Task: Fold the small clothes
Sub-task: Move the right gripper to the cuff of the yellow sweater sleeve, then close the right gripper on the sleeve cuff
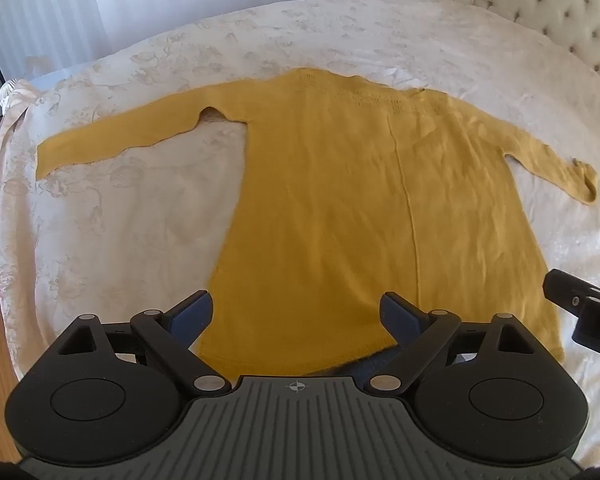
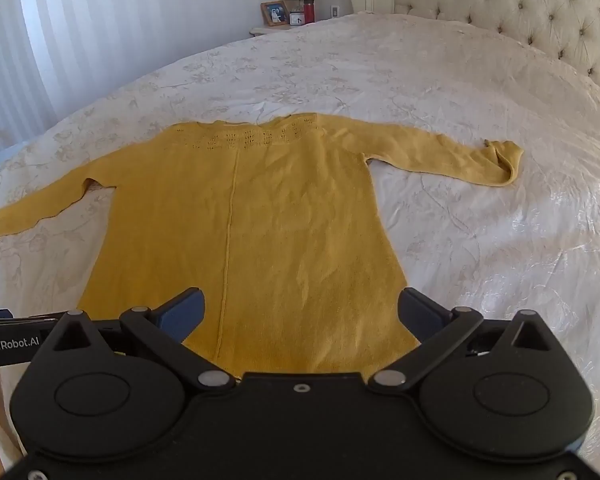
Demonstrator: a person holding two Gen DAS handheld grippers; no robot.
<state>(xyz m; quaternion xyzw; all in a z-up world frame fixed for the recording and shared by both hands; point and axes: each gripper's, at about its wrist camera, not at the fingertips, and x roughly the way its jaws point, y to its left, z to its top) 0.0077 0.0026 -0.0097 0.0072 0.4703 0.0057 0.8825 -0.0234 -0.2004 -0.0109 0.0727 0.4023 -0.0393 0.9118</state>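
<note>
the yellow sweater (image 1: 340, 208) is lying flat on the bed (image 1: 140, 208), collar toward the far edge and hem nearest, with the left gripper (image 1: 296, 312) and right gripper (image 2: 300, 308) hovering over that hem side by side, fingers spread wide, holding nothing.

The sweater (image 2: 260, 220) is seen as matt yellow knit with an openwork yoke. The bedspread (image 2: 480, 240) is noted as cream cloth, faintly glossy, floral-patterned. The headboard (image 2: 520, 12) is tufted upholstery.
</note>
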